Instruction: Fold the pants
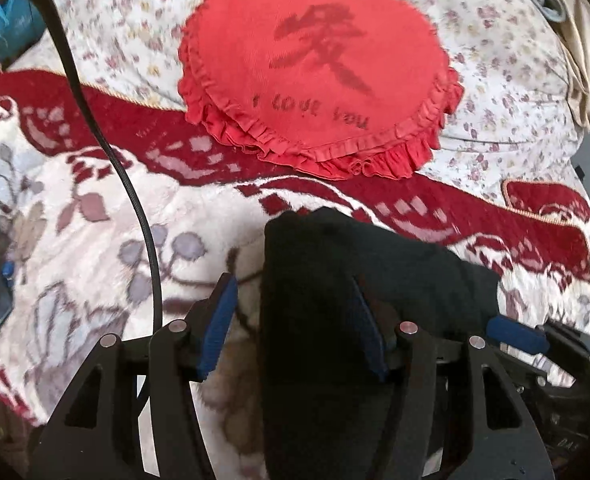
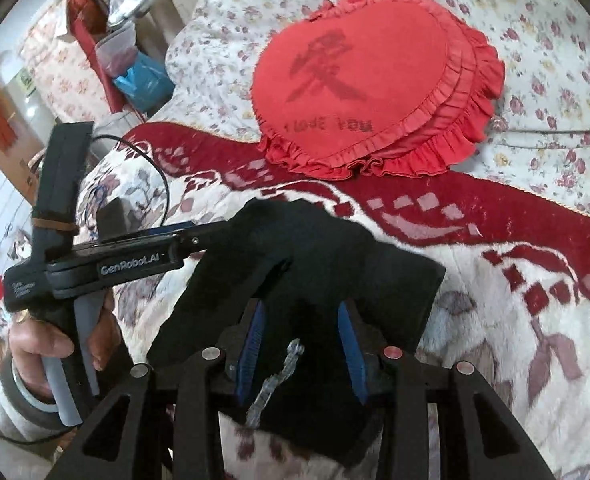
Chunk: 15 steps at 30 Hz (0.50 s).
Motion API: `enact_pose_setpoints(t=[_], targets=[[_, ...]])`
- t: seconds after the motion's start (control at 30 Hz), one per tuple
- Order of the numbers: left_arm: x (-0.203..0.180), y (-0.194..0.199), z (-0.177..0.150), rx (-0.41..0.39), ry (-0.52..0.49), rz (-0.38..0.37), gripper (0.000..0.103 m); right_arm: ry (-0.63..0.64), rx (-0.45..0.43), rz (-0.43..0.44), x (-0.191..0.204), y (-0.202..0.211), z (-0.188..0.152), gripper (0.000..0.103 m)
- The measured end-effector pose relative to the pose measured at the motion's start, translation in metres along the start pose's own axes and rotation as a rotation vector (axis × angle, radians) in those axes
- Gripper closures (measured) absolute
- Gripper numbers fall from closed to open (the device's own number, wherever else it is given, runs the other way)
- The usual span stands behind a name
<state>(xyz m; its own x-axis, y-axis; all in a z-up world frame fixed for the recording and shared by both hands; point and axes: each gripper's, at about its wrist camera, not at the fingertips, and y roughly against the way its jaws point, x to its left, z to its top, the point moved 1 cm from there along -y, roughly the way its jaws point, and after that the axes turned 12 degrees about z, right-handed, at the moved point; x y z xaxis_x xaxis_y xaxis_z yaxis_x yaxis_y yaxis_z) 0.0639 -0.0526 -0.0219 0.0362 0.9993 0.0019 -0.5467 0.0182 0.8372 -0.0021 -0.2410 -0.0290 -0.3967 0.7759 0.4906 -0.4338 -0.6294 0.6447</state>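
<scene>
Left gripper (image 1: 291,322): jaws stand wide. Black pants (image 1: 335,320) cover the right-hand blue pad; the left-hand blue pad (image 1: 217,328) is bare, with blanket showing between it and the cloth. Pads don't pinch the cloth, so no grip that I can see.

Right gripper (image 2: 301,344): jaws at a middling width, black cloth filling the gap between both blue pads. Looks like it's clamped on the pants (image 2: 307,264), with the cloth bunched up and over the fingertips.

Pants: plain black, thick soft fabric, no print. Folded into a compact bundle, several layers thick. In the right wrist view one squarish corner sticks out on the right-hand side, and a dark slit runs diagonally across the middle. A grey drawstring (image 2: 279,380) hangs from the bundle between the right gripper's pads. In the left wrist view the bundle reads as a tall dark block with a rounded top, edges motion-blurred.

Landmark: red heart cushion (image 1: 315,80), ruffled edge, printed "I LOVE YOU". The pants sit on the near side of it, well apart, on the white-and-dark-red floral blanket (image 1: 95,240). The blanket's dark red border band runs between the cushion and the pants. The cushion's lower ruffle overlaps that band; the rest lies on a small-flowered quilt (image 1: 495,60) behind.

A hand (image 2: 51,348) grips the left gripper's handle, left of the pants in the right wrist view. Black cable (image 1: 107,148) crosses the blanket, left of the cushion.
</scene>
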Motion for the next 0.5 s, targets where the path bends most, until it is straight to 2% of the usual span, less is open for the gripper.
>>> enact_pose_setpoints(t=[0.1,0.5], targets=[[-0.002,0.009,-0.009,-0.015,-0.003,0.018,0.046,0.008,0.002,-0.037,0.003,0.003,-0.008,0.065],[-0.014,0.015,-0.046,0.012,-0.030,0.039,0.046,-0.019,0.051,-0.053,0.001,0.000,-0.042,0.065]])
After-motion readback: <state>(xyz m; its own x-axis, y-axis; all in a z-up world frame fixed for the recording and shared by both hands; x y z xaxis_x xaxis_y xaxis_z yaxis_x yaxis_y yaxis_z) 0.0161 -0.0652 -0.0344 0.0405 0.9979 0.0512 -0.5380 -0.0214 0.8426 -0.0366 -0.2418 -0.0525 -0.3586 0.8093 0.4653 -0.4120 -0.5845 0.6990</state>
